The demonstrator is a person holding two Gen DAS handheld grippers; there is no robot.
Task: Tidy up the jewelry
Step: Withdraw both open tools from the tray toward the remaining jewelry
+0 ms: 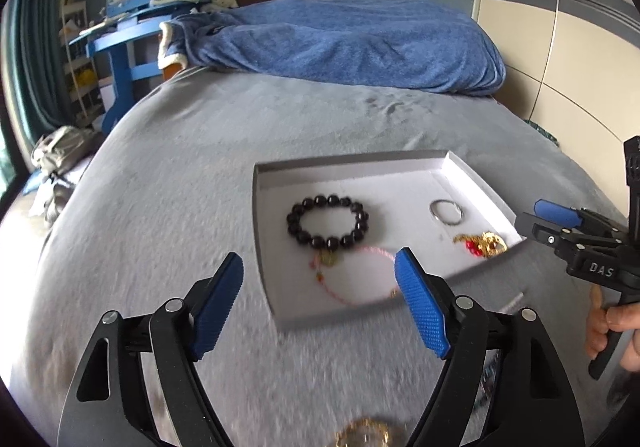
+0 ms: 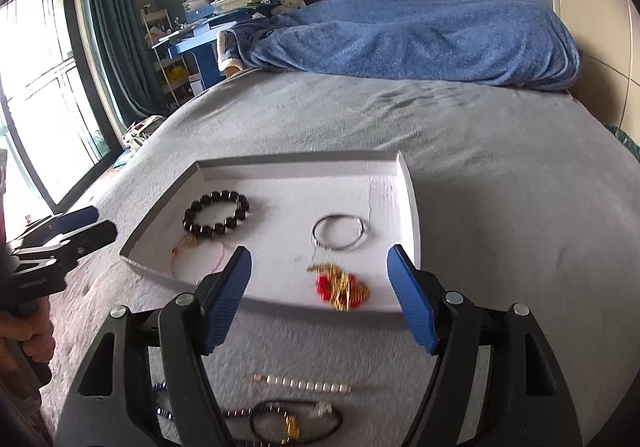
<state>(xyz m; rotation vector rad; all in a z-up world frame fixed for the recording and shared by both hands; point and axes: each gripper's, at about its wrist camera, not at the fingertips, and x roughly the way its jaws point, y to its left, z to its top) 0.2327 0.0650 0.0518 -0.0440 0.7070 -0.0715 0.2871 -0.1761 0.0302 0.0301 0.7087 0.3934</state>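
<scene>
Jewelry lies sorted in a white tray (image 2: 408,207) on the grey bed (image 2: 500,207). Inside the tray we see a black bead bracelet (image 2: 216,213) toward its far left, a pink cord bracelet (image 2: 198,259) just nearer than the beads, a silver ring (image 2: 339,233) toward the right, and a gold-and-red piece (image 2: 342,287) by the near edge. On the bed, nearer than the tray, rest a pale bead strand (image 2: 302,383) and a black cord with a gold charm (image 2: 294,421). Our left tool (image 1: 318,279) hangs over the tray's near left corner, fingers apart and empty. Our right tool (image 2: 320,271) hangs over the near edge, fingers likewise apart, nothing between them.
</scene>
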